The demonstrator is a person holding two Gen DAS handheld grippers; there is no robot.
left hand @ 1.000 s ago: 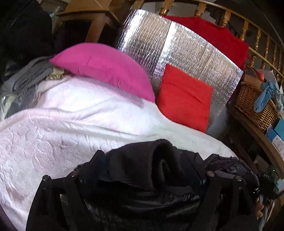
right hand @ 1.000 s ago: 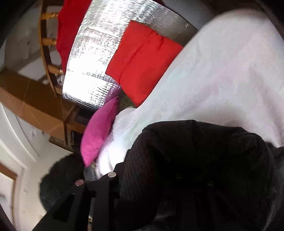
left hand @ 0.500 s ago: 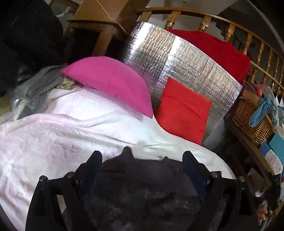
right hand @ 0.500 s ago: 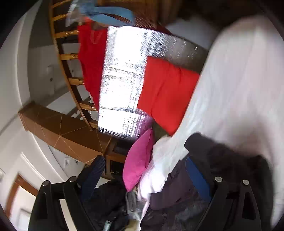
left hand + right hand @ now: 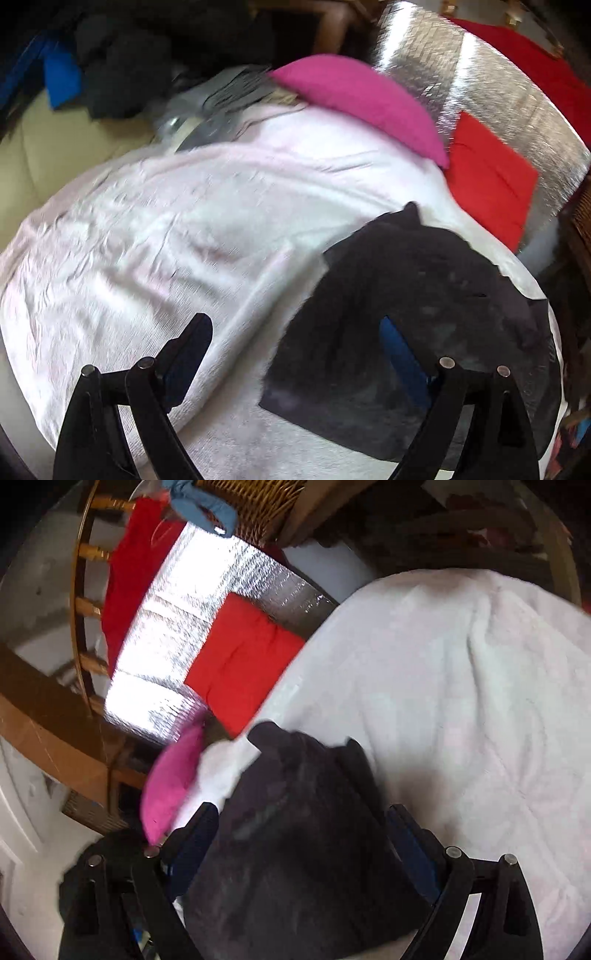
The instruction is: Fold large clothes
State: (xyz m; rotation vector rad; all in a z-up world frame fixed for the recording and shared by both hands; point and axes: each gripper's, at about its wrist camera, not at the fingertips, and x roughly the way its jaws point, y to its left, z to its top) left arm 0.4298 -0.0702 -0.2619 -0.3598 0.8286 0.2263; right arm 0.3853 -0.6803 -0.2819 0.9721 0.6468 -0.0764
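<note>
left gripper [image 5: 295, 354]: ours, jaws wide, gripping nothing
right gripper [image 5: 303, 834]: ours, just opened wide, empty
dark garment [image 5: 413, 314]: lying on our white blanket [image 5: 166, 240]

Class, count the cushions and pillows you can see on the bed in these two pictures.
2: a pink pillow at the head of the white blanket, and a red cushion leaning against the silver foil panel. Others may be hidden.

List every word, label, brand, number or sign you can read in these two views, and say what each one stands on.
None can be read: no legible text shows in either view.
The dark garment, pale blanket, pink pillow, red cushion and silver foil panel show no print.
</note>
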